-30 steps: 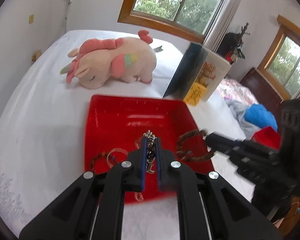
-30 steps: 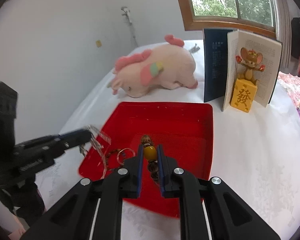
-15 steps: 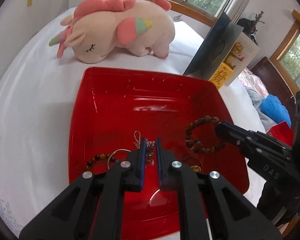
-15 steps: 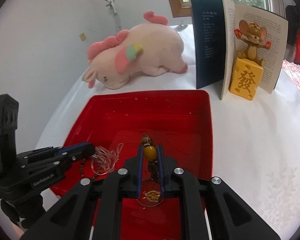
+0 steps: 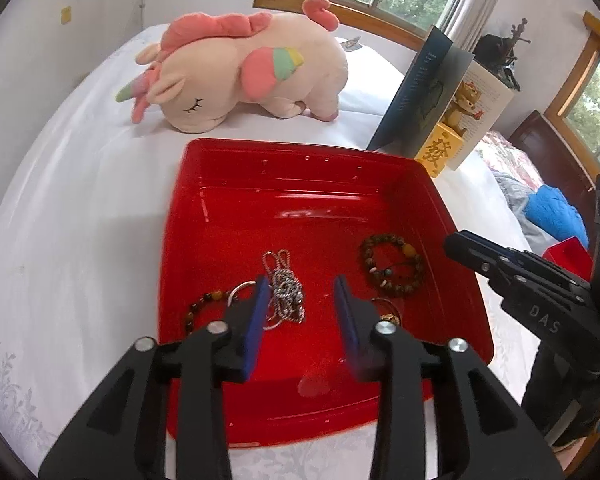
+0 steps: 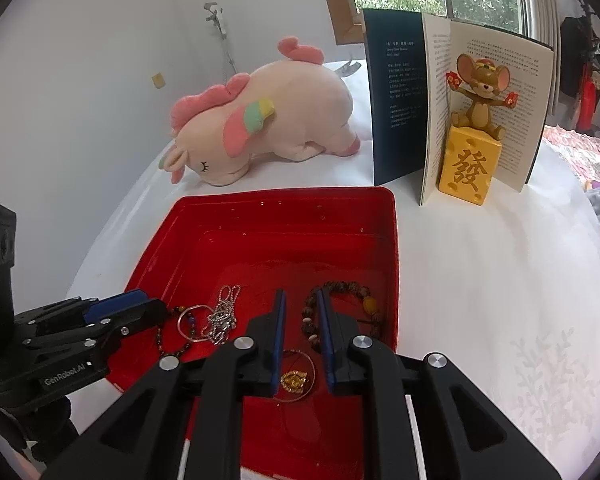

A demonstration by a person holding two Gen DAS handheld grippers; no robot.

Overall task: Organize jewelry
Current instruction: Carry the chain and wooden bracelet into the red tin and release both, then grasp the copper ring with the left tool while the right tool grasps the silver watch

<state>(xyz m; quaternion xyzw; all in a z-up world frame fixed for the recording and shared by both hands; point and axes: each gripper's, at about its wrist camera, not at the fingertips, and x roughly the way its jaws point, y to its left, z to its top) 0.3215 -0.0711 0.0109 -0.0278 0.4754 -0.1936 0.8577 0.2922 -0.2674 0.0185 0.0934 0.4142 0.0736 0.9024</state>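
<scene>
Left wrist view: the left claw, fingers spread wide and gripping nothing, hangs over the near half of a red tray on the white bed, with a silver chain necklace lying loose on the tray floor just ahead of its left finger. At 2 o'clock from it, a wooden bead bracelet lies flat beside the tip of the right claw, which the right wrist view shows slightly parted and empty. Everything appears gathered in the tray so the pieces stay contained; a beaded bracelet, ring and gold pendant lie there too.
</scene>
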